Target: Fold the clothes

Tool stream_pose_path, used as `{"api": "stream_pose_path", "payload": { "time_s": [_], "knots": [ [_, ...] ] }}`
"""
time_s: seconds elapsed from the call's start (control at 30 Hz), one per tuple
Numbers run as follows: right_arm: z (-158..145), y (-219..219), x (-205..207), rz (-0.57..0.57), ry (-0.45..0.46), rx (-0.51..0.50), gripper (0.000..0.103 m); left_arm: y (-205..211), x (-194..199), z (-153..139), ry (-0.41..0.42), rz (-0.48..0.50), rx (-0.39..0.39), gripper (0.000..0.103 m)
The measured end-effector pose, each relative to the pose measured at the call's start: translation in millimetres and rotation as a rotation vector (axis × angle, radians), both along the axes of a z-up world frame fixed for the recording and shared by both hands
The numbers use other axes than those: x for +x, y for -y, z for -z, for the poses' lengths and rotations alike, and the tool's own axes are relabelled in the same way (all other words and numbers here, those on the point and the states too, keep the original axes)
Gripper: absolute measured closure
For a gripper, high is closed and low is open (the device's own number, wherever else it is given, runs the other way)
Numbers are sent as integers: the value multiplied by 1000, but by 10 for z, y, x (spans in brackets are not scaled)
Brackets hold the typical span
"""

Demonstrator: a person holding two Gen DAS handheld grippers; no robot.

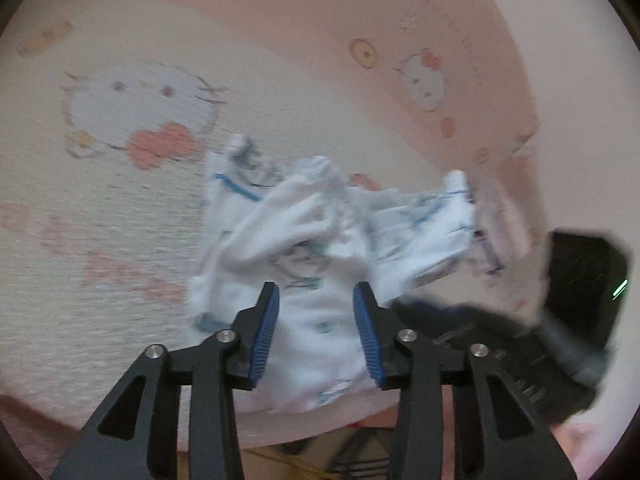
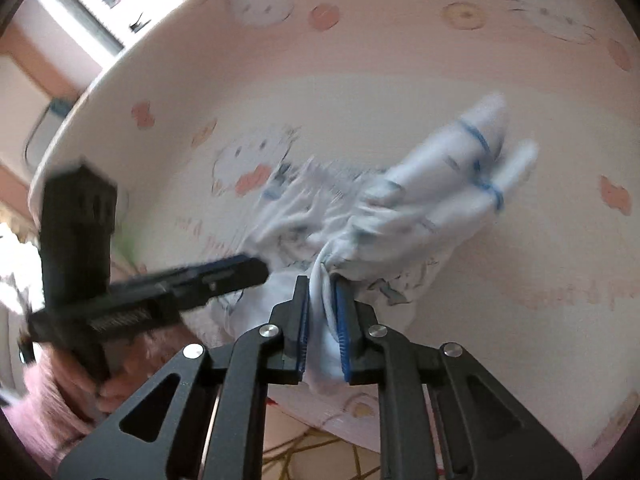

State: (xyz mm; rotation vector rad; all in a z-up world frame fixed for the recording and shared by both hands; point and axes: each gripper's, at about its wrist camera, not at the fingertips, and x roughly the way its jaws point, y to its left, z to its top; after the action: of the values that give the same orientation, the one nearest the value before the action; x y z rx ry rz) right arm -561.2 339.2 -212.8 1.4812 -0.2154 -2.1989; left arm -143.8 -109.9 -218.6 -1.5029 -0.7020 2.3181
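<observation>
A small white garment (image 1: 304, 240) with blue trim and grey prints lies crumpled on a pink Hello Kitty bedsheet (image 1: 120, 208). My left gripper (image 1: 316, 292) is open just above its near part, with cloth showing between the jaws but not pinched. In the right wrist view, my right gripper (image 2: 321, 286) is shut on a bunched fold of the same garment (image 2: 400, 208), which stretches away up and to the right. The left gripper (image 2: 224, 276) shows blurred at the left of that view. The right gripper shows blurred in the left wrist view (image 1: 500, 332).
The bed's near edge (image 1: 304, 432) runs just under both grippers, with the floor (image 2: 320, 452) below it. A window (image 2: 100, 4) and room furniture show at the far left. A hand in a pink sleeve (image 2: 48, 392) holds the left gripper.
</observation>
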Motion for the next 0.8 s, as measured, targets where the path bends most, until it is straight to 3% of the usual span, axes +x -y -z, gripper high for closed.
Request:
{"api": "stream_pose_path", "payload": {
  "time_s": [0.1,0.23,0.3,0.37,0.47,0.57,0.73,0.8],
  "knots": [
    [208,105,5,-26,30,6,89,-58,-80,40,11,26,55,57],
    [131,105,62,-34,38,7,84,-134,-186,94,25,60,129,58],
    [97,72,67,-30,39,4,84,-135,-204,89,27,69,153,69],
    [90,21,72,-24,38,4,83,-107,-196,59,26,70,166,74],
    [122,19,78,-21,34,2,83,-67,-186,17,24,75,186,69],
    [215,146,40,-24,39,1,80,-54,-205,24,31,121,210,54],
    [150,180,156,-56,48,10,68,-197,-153,34,26,215,172,54],
    [122,141,209,-67,59,25,67,-359,-166,79,19,239,118,56]
  ]
}}
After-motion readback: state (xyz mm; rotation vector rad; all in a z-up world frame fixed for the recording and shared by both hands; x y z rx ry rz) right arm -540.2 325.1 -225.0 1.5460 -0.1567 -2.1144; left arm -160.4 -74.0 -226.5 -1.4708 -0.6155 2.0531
